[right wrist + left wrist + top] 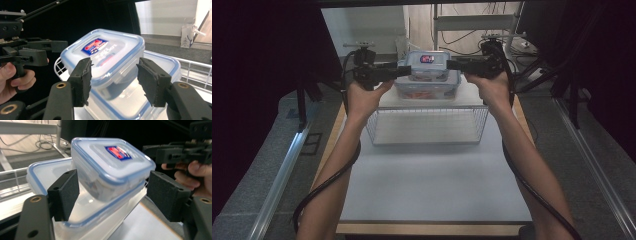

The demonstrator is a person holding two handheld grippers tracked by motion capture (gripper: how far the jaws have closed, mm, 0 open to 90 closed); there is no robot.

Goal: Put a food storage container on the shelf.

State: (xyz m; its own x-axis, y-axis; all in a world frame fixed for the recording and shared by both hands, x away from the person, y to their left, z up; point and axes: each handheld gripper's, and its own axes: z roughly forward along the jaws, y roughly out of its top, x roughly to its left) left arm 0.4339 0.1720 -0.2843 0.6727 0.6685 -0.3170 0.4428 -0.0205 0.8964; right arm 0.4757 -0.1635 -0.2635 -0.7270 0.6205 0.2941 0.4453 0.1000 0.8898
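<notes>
High view shows the left gripper [404, 70] and the right gripper [452, 64] coming in from opposite sides at a small lidded plastic container [428, 61] that sits stacked on the lid of a larger container [427, 89], both on a raised white shelf just beyond a wire basket [427, 125]. Left gripper view puts the small container [110, 167] between and a little beyond that gripper's own jaws, which stand apart with a visible gap to its walls on either side, so this gripper [113, 193] is open and grips nothing; the larger container [60, 182] lies under and behind it. Right gripper view tells the same of the right gripper [113, 77]: its jaws flank the small container [105, 55] without pressing on it, open, with the larger container's lid [162, 65] beneath. The box looks like stiff, thin-walled clear plastic with a blue-rimmed snap lid, probably light, though something reddish and unclear seems to be inside. Its smooth, rounded walls would likely be slippery, and a hard squeeze could flex them or pop the lid. The safest hold is probably on the two short ends just below the lid's rim, where the lip can rest on the pads, one gripper at each end.
</notes>
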